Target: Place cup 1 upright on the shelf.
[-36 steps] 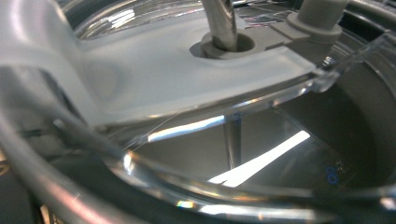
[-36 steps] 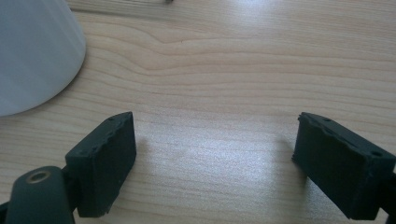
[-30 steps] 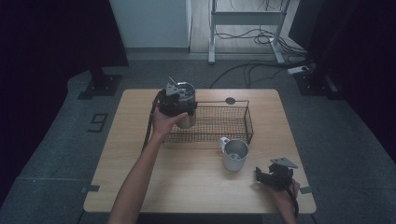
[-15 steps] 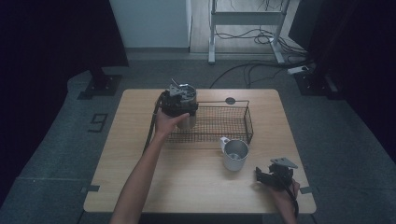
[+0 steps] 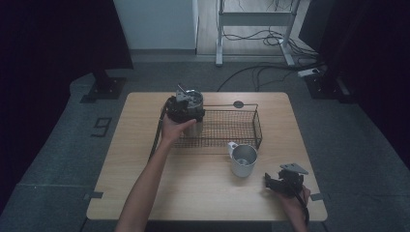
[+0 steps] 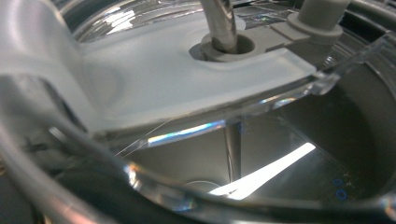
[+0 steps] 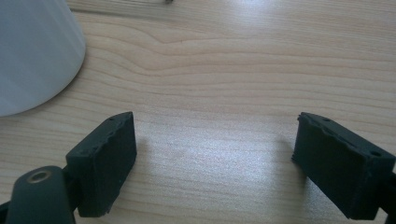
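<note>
A steel tumbler (image 5: 192,99) with a clear lid (image 6: 187,74) and a straw (image 6: 222,21) is at the left end of the black wire basket (image 5: 256,126). My left gripper (image 5: 181,110) is pressed against the tumbler, which hides its jaws. From the left gripper view I look through the lid into the tumbler's shiny inside. A light mug (image 5: 243,158) stands on the table just in front of the basket. My right gripper (image 5: 271,181) rests near the table's front right corner. It is open, with bare wood between its jaws (image 7: 215,140) and the mug (image 7: 32,51) to its upper left.
The wooden table (image 5: 145,145) carries the basket at its middle back. A small dark round disc (image 5: 238,104) lies behind the basket. Dark curtains, a metal frame's legs and floor cables lie beyond the far edge.
The left hand and tumbler have shifted only slightly at the basket's left end. The right gripper has stayed still.
</note>
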`<state>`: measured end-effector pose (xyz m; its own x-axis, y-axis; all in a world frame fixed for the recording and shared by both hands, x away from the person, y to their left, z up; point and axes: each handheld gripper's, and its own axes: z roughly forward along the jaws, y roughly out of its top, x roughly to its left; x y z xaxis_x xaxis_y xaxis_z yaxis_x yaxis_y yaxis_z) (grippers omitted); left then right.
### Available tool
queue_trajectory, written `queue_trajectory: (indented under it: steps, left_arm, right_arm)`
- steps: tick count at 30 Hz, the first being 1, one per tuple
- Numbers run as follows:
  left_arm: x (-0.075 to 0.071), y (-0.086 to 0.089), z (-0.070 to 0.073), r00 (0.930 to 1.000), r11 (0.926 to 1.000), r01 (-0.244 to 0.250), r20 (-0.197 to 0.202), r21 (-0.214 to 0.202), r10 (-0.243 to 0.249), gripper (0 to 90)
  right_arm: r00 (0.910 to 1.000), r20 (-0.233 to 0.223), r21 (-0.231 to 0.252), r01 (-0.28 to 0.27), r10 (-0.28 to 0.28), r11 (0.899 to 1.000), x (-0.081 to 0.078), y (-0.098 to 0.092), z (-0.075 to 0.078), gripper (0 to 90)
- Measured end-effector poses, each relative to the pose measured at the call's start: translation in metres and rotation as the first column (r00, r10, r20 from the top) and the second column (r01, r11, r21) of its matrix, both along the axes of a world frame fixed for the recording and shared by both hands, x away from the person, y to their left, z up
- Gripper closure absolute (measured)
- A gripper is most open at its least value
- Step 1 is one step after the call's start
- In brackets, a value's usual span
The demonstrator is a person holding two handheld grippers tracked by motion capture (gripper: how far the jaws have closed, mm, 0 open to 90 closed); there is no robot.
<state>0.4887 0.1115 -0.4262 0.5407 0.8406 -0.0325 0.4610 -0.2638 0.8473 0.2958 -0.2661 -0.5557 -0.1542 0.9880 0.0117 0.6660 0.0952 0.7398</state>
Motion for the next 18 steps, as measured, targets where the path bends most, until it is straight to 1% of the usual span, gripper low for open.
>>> queue_trajectory:
  steps: [9,18]
  left_arm:
    - [0.005,0.001,-0.012,0.9994,0.9998,-0.011,-0.032,0.015,0.012,4.1]
    - [0.008,0.001,-0.022,0.9984,0.9998,-0.017,-0.053,0.014,0.017,4.1]
  right_arm:
    - [1.0000,0.000,0.000,0.000,0.000,1.000,0.000,0.000,0.000,12.9]
    - [1.0000,0.000,0.000,0.000,0.000,1.000,0.000,0.000,0.000,12.9]
